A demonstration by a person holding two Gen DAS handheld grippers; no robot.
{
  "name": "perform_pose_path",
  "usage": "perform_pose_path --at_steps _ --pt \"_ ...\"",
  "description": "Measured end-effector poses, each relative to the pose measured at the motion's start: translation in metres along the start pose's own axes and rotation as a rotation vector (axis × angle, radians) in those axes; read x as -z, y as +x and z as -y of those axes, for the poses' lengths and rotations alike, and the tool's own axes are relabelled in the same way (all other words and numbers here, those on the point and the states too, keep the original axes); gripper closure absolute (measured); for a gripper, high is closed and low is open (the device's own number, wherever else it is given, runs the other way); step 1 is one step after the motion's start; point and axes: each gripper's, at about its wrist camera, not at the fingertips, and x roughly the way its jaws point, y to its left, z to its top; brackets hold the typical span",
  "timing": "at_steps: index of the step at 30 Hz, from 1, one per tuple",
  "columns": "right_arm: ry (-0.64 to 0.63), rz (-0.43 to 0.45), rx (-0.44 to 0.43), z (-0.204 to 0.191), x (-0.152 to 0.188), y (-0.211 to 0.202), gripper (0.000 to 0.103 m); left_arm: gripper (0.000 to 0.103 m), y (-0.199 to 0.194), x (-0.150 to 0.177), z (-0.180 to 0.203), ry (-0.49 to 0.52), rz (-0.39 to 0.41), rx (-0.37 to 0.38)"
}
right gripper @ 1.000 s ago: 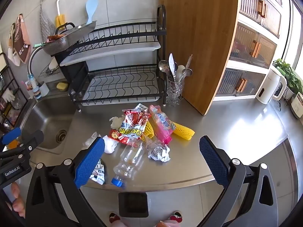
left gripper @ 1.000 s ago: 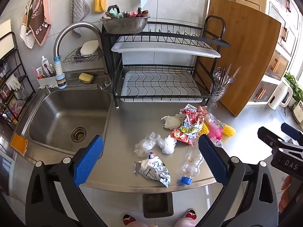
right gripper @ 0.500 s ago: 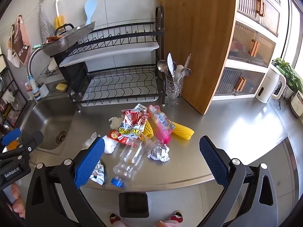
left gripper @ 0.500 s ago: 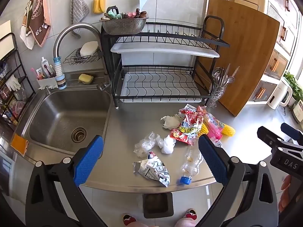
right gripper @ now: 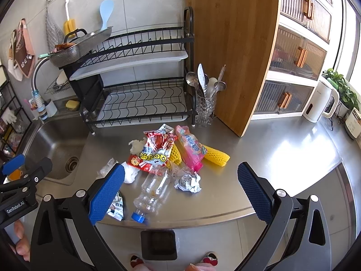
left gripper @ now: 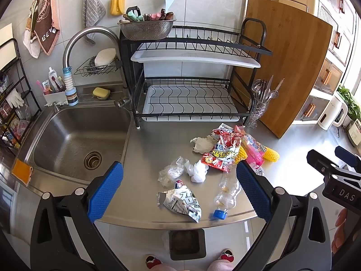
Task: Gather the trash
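Both tongs (left gripper: 179, 186) (right gripper: 180, 187) agape above crumpled, colourful trash (right gripper: 155, 151)

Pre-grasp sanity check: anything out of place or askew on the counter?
Yes. Loose trash litters the counter: a clear bottle lies on its side, its blue cap at the counter's front edge, beside a red snack wrapper and crumpled foil.

Red wrapper (right gripper: 155, 153) (yellow lettering), blue-capped bottle (right gripper: 151, 194).
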Motion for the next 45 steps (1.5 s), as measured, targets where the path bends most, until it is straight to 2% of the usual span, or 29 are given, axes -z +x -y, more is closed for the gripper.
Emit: perform_pose_path --at_steps 45 --pt "0.021 0.012 -0.007 0.0045 -0.0048 0.0025 0.003 0.008 0.0018 -0.0048 -0.0013 0.0 0.004 -0.018"
